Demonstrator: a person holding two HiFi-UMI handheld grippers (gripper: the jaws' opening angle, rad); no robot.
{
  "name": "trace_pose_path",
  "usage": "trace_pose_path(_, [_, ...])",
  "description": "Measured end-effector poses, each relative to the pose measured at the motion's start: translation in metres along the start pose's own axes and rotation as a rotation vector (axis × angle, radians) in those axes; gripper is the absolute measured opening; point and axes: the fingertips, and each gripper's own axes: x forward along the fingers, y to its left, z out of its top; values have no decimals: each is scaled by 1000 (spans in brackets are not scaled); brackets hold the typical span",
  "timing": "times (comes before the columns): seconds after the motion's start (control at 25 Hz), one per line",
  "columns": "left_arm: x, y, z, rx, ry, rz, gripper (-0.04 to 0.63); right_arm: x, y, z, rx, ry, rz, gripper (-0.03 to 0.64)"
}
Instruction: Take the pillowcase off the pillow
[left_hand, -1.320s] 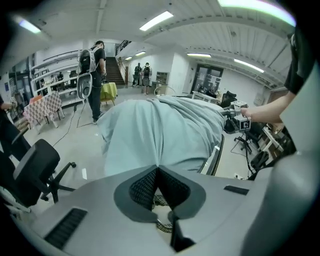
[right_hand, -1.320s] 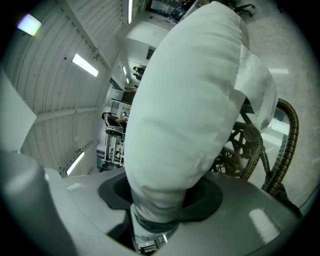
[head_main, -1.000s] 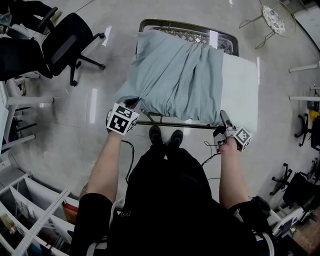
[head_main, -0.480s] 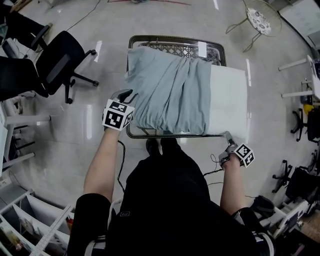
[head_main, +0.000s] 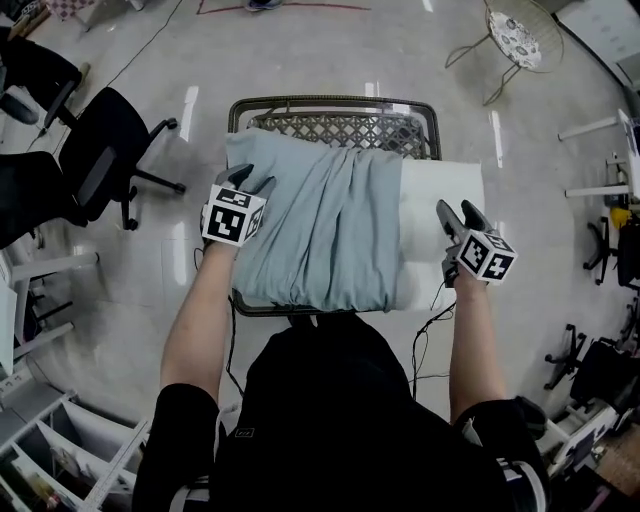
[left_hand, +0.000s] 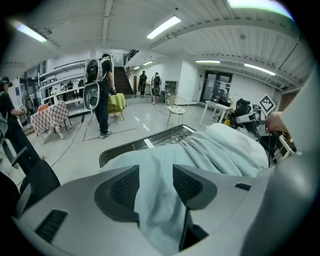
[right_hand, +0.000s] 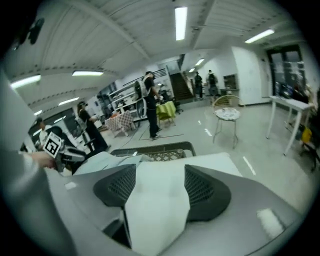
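Left gripper view: we see the left gripper (left_hand: 156, 174) with its jaws parted. They have just been opening, and a fold of the pale blue-grey pillowcase (left_hand: 215, 150) lies loose in the gap between them. Right gripper view: the right gripper (right_hand: 160, 175) likewise stands released, its jaws apart. The bare white end of the pillow (right_hand: 157, 205) shows between them, and we cannot tell whether the pads touch it. Head view: taking the pillow as landmark, the left gripper sits at its left edge and the right gripper at its right edge. The pillowcase covers the pillow's left and middle parts in long creases, and the right end is uncovered. Beneath the pillow lies a dark-framed mesh table (head_main: 330, 103). An office chair (head_main: 110, 160) stands well to the pillow's left.
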Motion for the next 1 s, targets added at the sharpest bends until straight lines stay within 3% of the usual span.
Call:
trace_pose_path(0.2, [48, 21, 18, -29, 78, 24, 244, 95, 16, 17, -224, 172, 147, 328])
trace_pose_path(0.4, [78, 28, 16, -114, 148, -47, 252, 145, 17, -13, -318, 410, 276, 377])
trace_pose_path(0.52, [80, 26, 13, -123, 166, -90, 225, 155, 20, -29, -365, 491, 334, 376])
trace_pose_path(0.6, [79, 22, 13, -93, 178, -116, 190, 155, 23, -35, -380, 520, 369, 371])
trace_pose_path(0.76, [77, 17, 20, 8, 185, -123, 26, 155, 25, -39, -389, 540, 395, 365])
trace_pose_path(0.88, [67, 32, 18, 56, 186, -80, 8, 155, 27, -42, -415, 541, 376, 360])
trace_pose_path(1.0, [51, 57, 12, 19, 171, -60, 6, 151, 26, -42, -411, 527, 365, 356])
